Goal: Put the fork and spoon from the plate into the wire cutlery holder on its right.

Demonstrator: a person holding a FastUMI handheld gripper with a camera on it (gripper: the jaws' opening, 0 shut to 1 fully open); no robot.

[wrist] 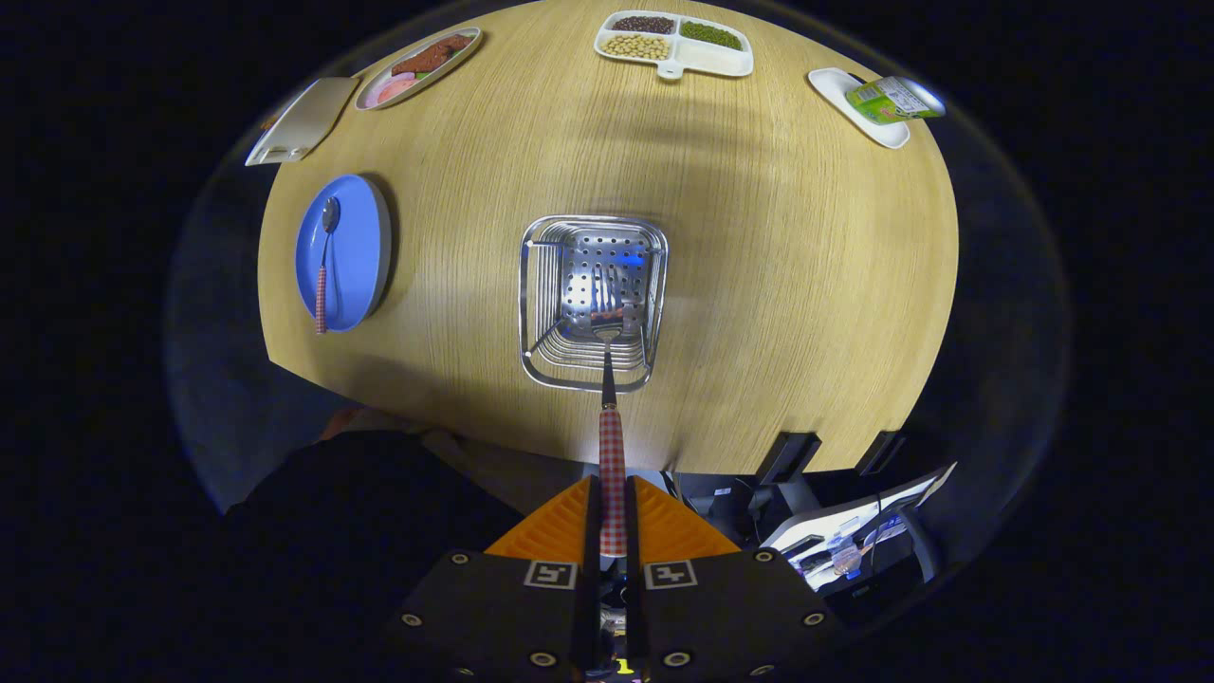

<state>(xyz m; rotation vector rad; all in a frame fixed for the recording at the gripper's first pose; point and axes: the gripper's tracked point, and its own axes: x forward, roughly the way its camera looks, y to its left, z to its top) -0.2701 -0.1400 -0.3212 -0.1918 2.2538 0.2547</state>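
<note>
My gripper (613,493) is shut on the red-checked handle of the fork (611,446), held high over the table. The fork points straight ahead and its tines hang over the open top of the square wire cutlery holder (536,285), which stands on the wooden table (778,237). To the left of the holder lies the blue plate (356,247). On it rests the spoon (323,266), with a matching checked handle and its bowl at the plate's far end.
At the far side stand a divided white tray of beans (675,45), an oval dish of food (417,66), a flat white board (302,121) and a white dish with a green carton (877,102). A person's dark sleeve (332,512) lies below the near table edge.
</note>
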